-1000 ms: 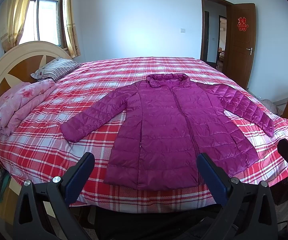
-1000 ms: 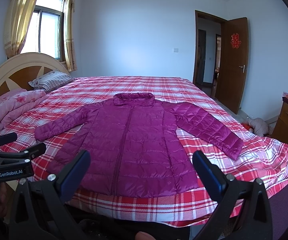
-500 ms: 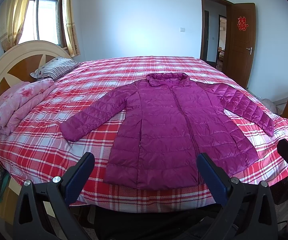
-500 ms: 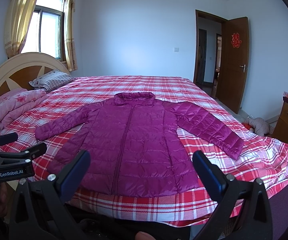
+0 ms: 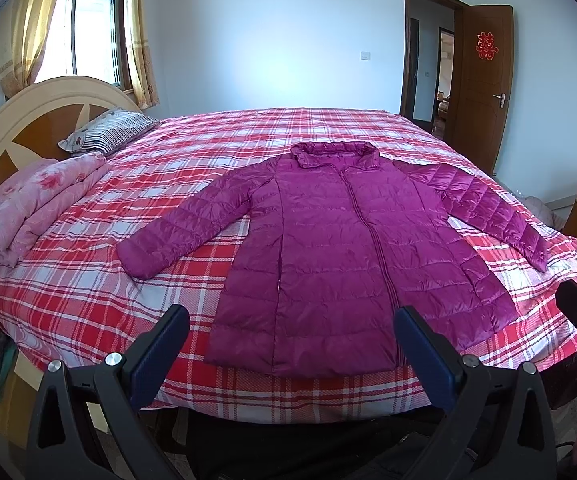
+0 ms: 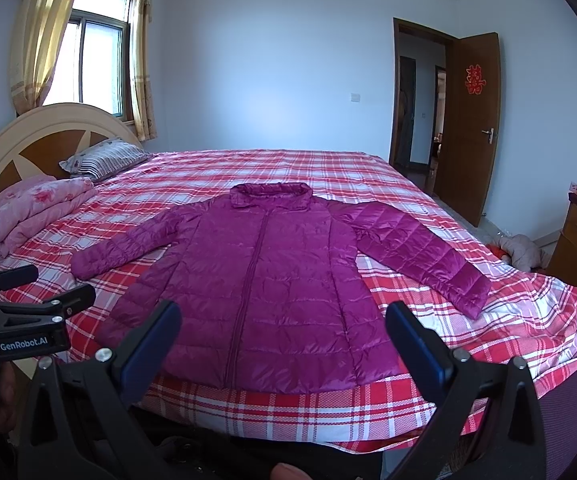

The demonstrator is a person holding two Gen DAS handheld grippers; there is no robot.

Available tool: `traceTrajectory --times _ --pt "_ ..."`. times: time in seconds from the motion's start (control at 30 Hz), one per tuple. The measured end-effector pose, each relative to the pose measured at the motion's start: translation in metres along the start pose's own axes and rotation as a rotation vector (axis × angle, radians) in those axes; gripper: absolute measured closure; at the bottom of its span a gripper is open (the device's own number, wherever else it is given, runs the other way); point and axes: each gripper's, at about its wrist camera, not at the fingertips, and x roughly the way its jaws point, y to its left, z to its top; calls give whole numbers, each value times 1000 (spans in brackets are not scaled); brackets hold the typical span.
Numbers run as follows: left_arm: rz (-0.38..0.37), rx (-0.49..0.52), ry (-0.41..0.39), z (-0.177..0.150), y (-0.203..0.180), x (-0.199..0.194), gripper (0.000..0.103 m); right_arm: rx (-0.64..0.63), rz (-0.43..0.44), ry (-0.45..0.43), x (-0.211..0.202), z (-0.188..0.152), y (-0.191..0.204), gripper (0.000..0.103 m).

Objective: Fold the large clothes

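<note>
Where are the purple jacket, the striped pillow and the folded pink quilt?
purple jacket (image 6: pixel 272 288): right wrist view, chest beside the zipper.
striped pillow (image 6: pixel 104 160): right wrist view, top face.
folded pink quilt (image 5: pixel 36 204): left wrist view, upper surface.

Bare plaid bed (image 5: pixel 88 292) lies open around the spread jacket (image 5: pixel 344 276), near edge included; folded quilt (image 5: pixel 36 204) and pillow (image 5: pixel 104 132) crowd the headboard end.
</note>
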Motion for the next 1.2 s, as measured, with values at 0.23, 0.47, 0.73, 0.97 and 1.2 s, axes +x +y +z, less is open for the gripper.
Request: traceTrajectory --times 0.23,0.47,0.73,0.97,1.2 --pt "-3 17 -5 12 6 28 1 42 85 43 25 -5 -18 0" --pt "54 24 -35 36 19 86 1 248 1 133 83 -19 -111 0" --pt "56 12 17 50 12 170 1 535 -243 225 144 -32 -272 12" --pt "92 -9 64 56 7 214 1 588 -376 292 195 -16 -347 22" --pt "73 -40 82 50 7 212 1 478 -377 420 251 -10 -348 32"
